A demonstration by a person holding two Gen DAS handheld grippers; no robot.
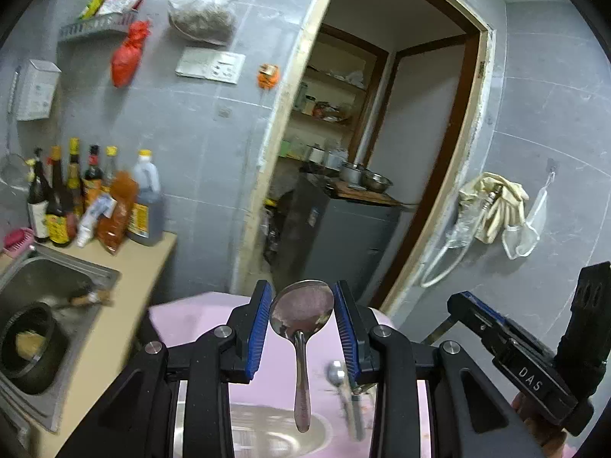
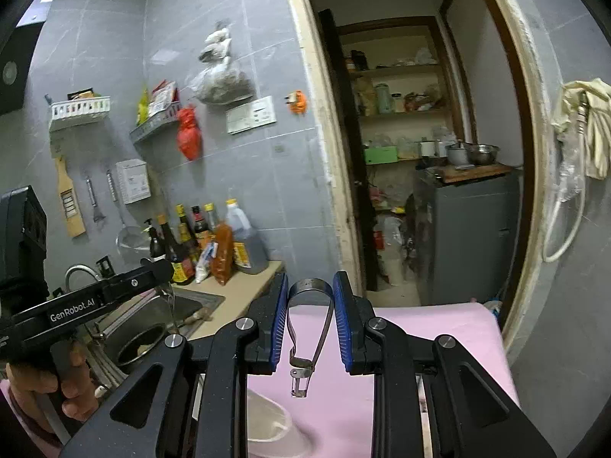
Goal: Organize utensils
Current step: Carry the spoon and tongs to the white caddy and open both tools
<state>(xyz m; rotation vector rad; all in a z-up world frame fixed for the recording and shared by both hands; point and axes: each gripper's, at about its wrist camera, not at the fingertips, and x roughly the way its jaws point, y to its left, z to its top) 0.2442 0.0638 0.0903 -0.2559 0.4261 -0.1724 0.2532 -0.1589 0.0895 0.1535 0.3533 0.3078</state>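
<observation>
My left gripper [image 1: 302, 305] is shut on a steel spoon [image 1: 301, 316], gripped by its bowl, with the handle hanging down over a pink surface [image 1: 179, 316]. A second steel utensil [image 1: 343, 397] lies blurred on the pink surface below. My right gripper [image 2: 310, 307] is shut on a pair of metal tongs [image 2: 309, 320], held by the looped end, tips hanging down. The right gripper also shows at the right of the left wrist view [image 1: 515, 347]. The left gripper shows at the left of the right wrist view [image 2: 91, 301].
A steel sink [image 1: 49, 278] with a black pot [image 1: 28, 347] sits left in a beige counter [image 1: 126, 305]. Sauce bottles [image 1: 88, 198] stand at the wall. A doorway [image 2: 420, 152] opens to a pantry. A pale funnel-like container [image 2: 271, 427] lies on the pink surface.
</observation>
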